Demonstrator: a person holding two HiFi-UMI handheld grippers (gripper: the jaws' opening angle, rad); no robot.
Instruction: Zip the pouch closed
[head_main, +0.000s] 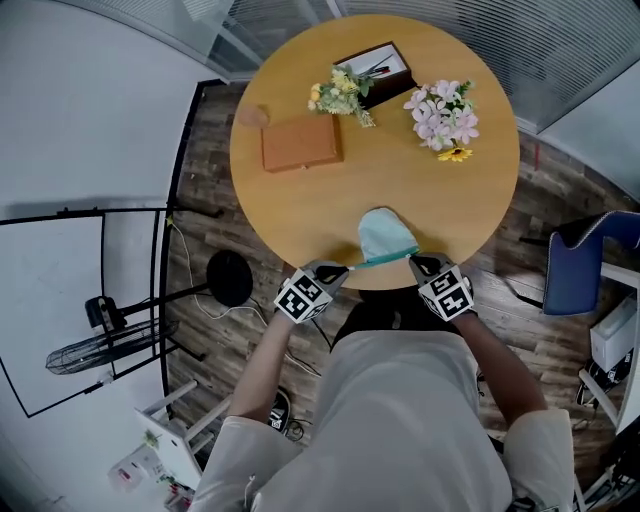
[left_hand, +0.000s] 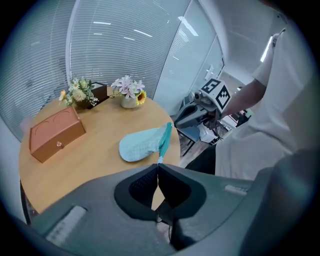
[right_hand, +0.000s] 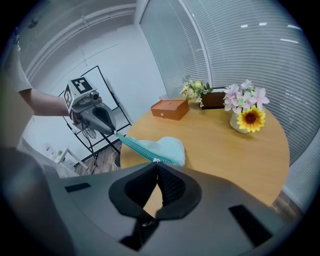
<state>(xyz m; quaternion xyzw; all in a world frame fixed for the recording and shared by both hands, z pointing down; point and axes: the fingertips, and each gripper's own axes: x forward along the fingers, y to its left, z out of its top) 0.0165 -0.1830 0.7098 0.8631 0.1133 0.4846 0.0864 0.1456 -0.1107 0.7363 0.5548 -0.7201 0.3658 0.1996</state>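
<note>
A light blue pouch (head_main: 385, 236) lies at the near edge of the round wooden table (head_main: 400, 190), with its teal zipper (head_main: 382, 261) stretched taut along the edge between both grippers. My left gripper (head_main: 340, 270) is shut on the zipper's left end, where a thin tab runs into its closed jaws (left_hand: 158, 165). My right gripper (head_main: 417, 261) is shut at the zipper's right end, with a small pale zipper pull at its jaw tips (right_hand: 157, 162). In the right gripper view the pouch (right_hand: 165, 146) rests on the table and the left gripper (right_hand: 95, 117) holds the far end.
Farther back on the table are an orange box (head_main: 301, 143), a small yellow bouquet (head_main: 343, 92) against a dark box (head_main: 378, 68), and a vase of pink flowers with a sunflower (head_main: 443, 115). A blue chair (head_main: 580, 262) stands to the right and a black stand base (head_main: 229, 277) to the left.
</note>
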